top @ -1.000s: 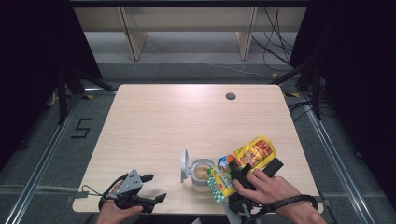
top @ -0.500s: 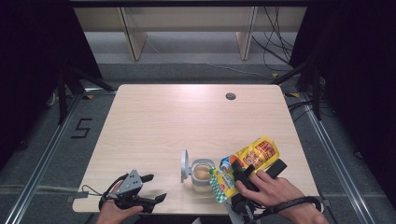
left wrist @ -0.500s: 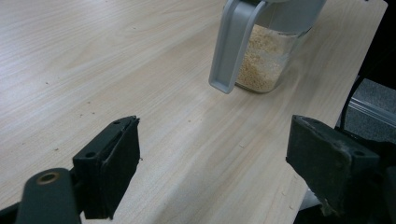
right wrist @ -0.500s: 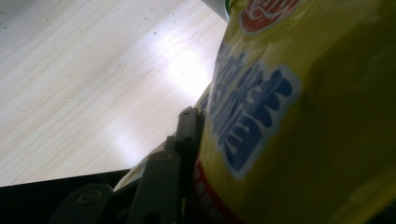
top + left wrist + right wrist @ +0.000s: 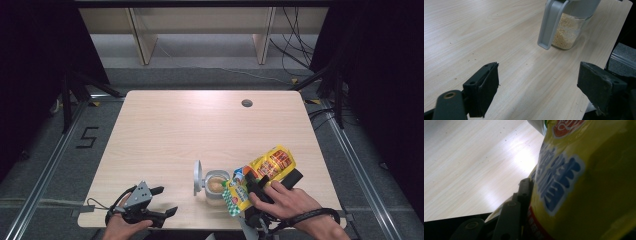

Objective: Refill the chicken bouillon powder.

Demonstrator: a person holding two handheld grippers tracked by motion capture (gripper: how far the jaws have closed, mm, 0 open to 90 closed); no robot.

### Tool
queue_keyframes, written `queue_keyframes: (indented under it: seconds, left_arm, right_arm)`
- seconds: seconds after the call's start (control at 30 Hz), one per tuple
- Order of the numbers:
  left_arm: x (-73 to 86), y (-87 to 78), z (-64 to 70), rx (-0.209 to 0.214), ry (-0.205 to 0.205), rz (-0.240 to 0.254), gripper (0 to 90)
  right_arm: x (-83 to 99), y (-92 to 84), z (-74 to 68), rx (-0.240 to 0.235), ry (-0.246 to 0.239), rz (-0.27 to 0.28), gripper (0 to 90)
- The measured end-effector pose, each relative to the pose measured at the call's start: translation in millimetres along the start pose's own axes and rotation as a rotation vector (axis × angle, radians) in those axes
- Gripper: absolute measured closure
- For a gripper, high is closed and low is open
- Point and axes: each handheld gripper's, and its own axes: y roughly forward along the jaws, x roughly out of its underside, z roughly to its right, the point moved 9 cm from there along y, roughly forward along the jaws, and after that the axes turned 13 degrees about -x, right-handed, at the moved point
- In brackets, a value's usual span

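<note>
High view: a yellow pouch tipped over an open glass jar near the counter front edge.
Right hand-held gripper clamps the pouch, its lower end at the jar's mouth; the jar's grey lid stands flipped up. Left hand-held gripper rests wide apart, holding nothing, at the front-left corner.
</note>
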Motion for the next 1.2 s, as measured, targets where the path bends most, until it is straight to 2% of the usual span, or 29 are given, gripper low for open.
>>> queue_keyframes:
  seconds: [0.03,0.1,0.13,0.27,0.3,0.33,0.4,0.57,0.7,0.77,0.83,0.9,0.97,1.03,1.1,1.2]
  left_arm:
    - [0.2,-0.2,-0.1,0.003,0.003,-0.004,16.8]
    - [-0.8,-0.4,1.2,0.005,-0.006,0.004,16.8]
    - [-1.2,-0.5,1.3,0.004,-0.005,0.008,16.8]
    - [-0.7,-0.1,1.9,0.006,-0.005,0.005,16.8]
    - [-0.9,-0.3,1.5,-0.002,-0.003,0.006,16.8]
    - [-1.0,-0.3,1.5,-0.002,-0.004,0.007,16.8]
    - [-0.9,-0.1,1.3,0.004,-0.004,0.006,16.8]
    - [-1.1,-0.3,1.6,0.004,-0.005,0.008,16.8]
    - [-1.0,-0.2,1.5,0.004,-0.005,0.007,16.8]
    - [-1.1,0.0,1.4,-0.001,-0.005,0.009,16.8]
    - [-1.1,0.0,1.4,-0.002,-0.004,0.008,16.8]
    - [-1.0,-0.2,1.6,0.005,-0.003,0.006,16.8]
    - [-0.9,-0.2,1.2,0.004,-0.003,0.006,16.8]
    - [-1.0,-0.3,1.2,0.004,-0.004,0.007,16.8]
    - [-1.1,-0.3,1.3,0.004,-0.004,0.008,16.8]
    - [-1.0,-0.3,1.6,0.004,-0.005,0.008,16.8]
  right_arm:
    - [1.0,0.4,1.7,-0.002,-0.024,-0.005,72.1]
    - [0.9,1.0,2.2,0.001,-0.019,-0.004,72.1]
    - [0.6,1.0,0.5,-0.004,0.014,-0.004,72.1]
    - [-2.4,4.0,3.0,0.002,0.012,0.007,72.1]
    - [-4.5,5.9,1.8,-0.002,0.038,0.022,72.1]
    - [-4.5,5.9,1.8,-0.002,0.038,0.022,72.1]
    - [-4.4,6.1,5.2,0.0,-0.007,0.011,72.1]
    - [-4.9,7.8,4.7,-0.004,0.023,0.019,72.1]
    - [-5.8,8.1,6.7,-0.002,0.001,0.018,72.2]
    - [-7.7,8.9,4.8,-0.005,0.024,0.026,72.1]
    - [-8.3,9.1,6.4,-0.009,-0.004,0.02,72.1]
    - [-10.1,10.8,5.2,-0.009,0.023,0.032,72.1]
    - [-11.2,13.0,8.0,-0.005,0.006,0.035,72.1]
    - [-10.6,13.3,6.8,-0.011,0.019,0.03,72.1]
    - [-11.7,14.5,8.4,-0.011,0.006,0.035,72.1]
    - [-11.6,15.2,7.9,-0.017,0.013,0.032,72.1]
